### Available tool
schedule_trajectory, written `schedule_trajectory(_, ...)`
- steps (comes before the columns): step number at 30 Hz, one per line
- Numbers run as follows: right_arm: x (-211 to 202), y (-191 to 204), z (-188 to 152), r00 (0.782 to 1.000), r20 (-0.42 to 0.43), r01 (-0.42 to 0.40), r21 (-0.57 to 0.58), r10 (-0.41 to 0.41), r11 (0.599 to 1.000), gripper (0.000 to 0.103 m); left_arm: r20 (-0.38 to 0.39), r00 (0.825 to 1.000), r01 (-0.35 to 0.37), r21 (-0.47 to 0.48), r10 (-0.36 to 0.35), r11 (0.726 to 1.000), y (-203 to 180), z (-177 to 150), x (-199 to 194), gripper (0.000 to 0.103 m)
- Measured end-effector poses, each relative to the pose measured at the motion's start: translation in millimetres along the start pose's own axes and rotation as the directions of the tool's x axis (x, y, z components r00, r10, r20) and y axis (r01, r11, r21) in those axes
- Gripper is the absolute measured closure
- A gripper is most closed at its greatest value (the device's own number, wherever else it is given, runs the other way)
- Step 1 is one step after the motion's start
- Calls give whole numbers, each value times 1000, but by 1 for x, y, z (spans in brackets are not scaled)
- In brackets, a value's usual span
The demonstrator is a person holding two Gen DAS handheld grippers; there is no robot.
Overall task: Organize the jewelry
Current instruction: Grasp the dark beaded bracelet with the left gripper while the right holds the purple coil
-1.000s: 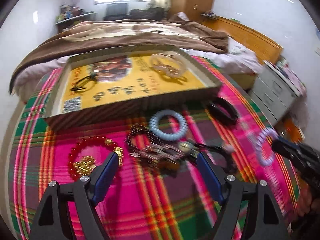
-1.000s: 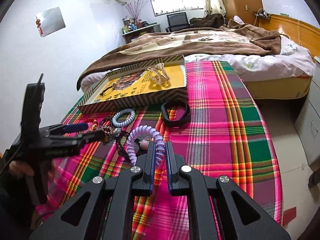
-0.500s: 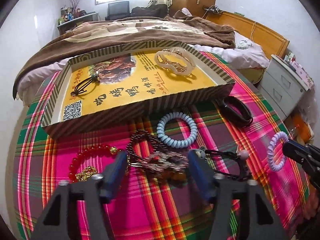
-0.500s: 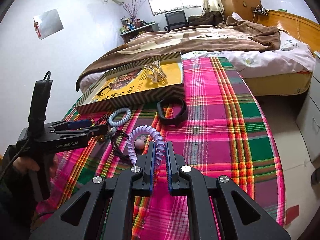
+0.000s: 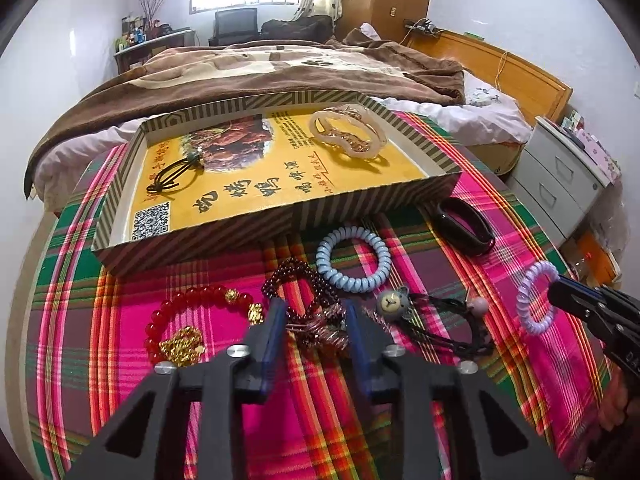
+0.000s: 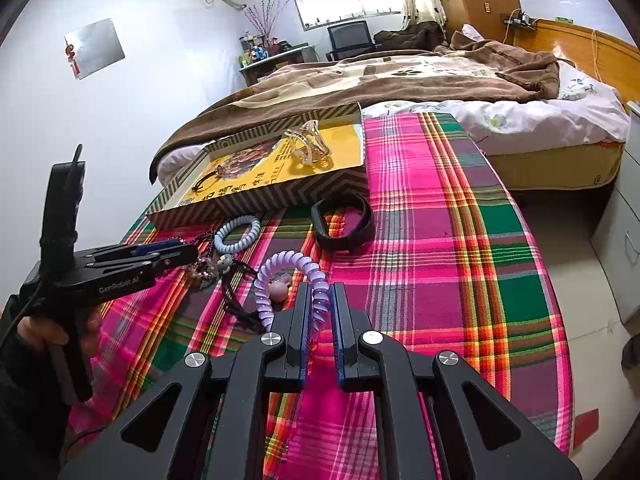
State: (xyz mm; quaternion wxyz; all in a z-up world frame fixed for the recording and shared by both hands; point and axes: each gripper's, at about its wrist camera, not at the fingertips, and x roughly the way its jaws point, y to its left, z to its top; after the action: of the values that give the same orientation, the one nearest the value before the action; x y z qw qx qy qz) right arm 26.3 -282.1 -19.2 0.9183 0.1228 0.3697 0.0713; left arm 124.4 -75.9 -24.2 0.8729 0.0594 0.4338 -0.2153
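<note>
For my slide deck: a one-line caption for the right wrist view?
Right gripper pinches a lilac coil band above the plaid cloth; the tray waits beyond.

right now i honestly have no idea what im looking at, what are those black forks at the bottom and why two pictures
The black forks are two handheld grippers, one in each of a person's hands; no robot arm is involved. Each carries a camera looking along its fingers, hence two pictures.

In the left camera's view, the left gripper is open, hovering around a dark red bead bracelet on the plaid cloth. In the right camera's view, the right gripper is shut on a purple coil hair tie.

Also on the cloth: a blue coil hair tie, a red and gold bead bracelet, a black band and a bear charm cord. The striped box holds a clear hair claw and a black cord.
</note>
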Motion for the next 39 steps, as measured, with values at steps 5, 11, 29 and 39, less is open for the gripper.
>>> schedule_trajectory(5,-1,-1,1,1000,4,4,-2,-4,1000,93,-29,999,47,11,-46,999,-1,-14,-5,89)
schedule_trajectory(11,3,1,0,1000,0,0,0,0,1000,93,1,996,85,100,-85,991,-12,-14,-13,72)
schedule_trajectory(29,2,-9,0,1000,4,15,33,-15,999,93,-89,996,18,330,13,944,-29,9,32,43)
schedule_trajectory(39,1,-9,1,1000,9,17,32,-18,999,93,-56,998,6,294,11,956,-24,13,19,88)
